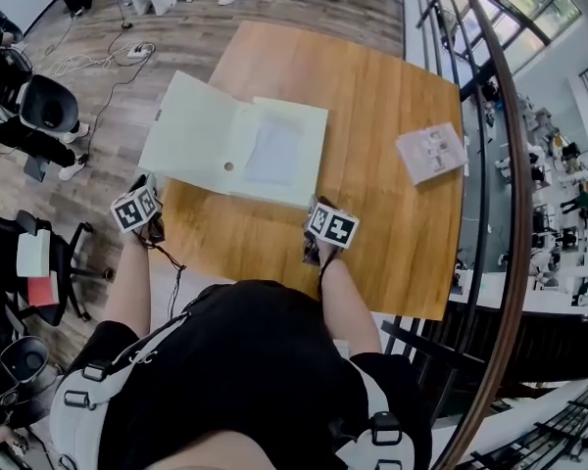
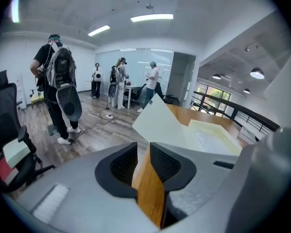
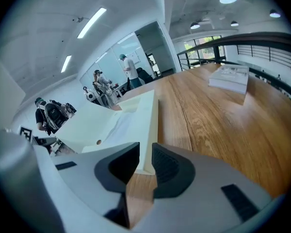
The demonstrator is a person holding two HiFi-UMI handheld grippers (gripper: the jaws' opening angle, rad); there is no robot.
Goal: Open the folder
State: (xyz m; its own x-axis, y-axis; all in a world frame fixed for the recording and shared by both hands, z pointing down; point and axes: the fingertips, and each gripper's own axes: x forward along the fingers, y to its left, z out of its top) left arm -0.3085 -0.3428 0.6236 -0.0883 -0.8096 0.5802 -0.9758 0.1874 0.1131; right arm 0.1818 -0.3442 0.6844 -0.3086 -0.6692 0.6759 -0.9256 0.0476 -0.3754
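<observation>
A pale cream folder [image 1: 235,145] lies open on the wooden table [image 1: 392,194], its cover [image 1: 191,130] spread past the table's left edge and a white sheet in its right half. My left gripper [image 1: 147,182] hovers off the table's left edge near the cover's near corner. In the left gripper view its jaws [image 2: 143,152] stand a little apart with only the table edge showing between them and the folder [image 2: 174,125] ahead. My right gripper [image 1: 316,206] sits at the folder's near right corner; its jaws [image 3: 144,154] are slightly parted, the folder's corner [image 3: 148,130] just ahead of the gap.
A small booklet [image 1: 429,152] lies near the table's right edge, also in the right gripper view [image 3: 229,76]. A railing [image 1: 490,116] runs along the right. Office chairs [image 1: 39,101] and cables are on the floor at left. People [image 2: 58,86] stand in the room beyond.
</observation>
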